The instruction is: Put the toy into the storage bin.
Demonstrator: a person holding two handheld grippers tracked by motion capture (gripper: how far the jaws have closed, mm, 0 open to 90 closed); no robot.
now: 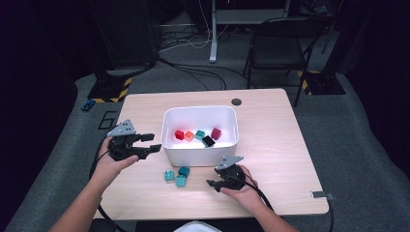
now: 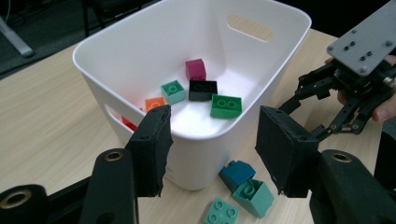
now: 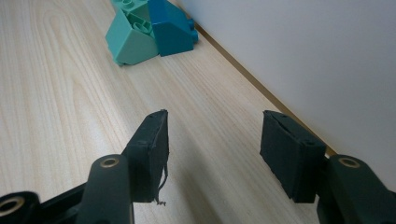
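Fingers (image 3: 149, 140) of right gripper (image 3: 212, 149) apart, teal bricks (image 3: 149, 32) well ahead, untouched.

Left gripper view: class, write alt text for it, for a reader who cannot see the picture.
A white bin on a wooden table holds loose toy bricks, seen between the left gripper's two open black jaws. Three teal and blue bricks lie outside against its wall, and the right gripper hovers open beyond them.

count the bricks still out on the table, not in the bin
3, clustered just in front of the white bin: a dark teal brick, a light teal brick touching it, and another light teal brick beside them.
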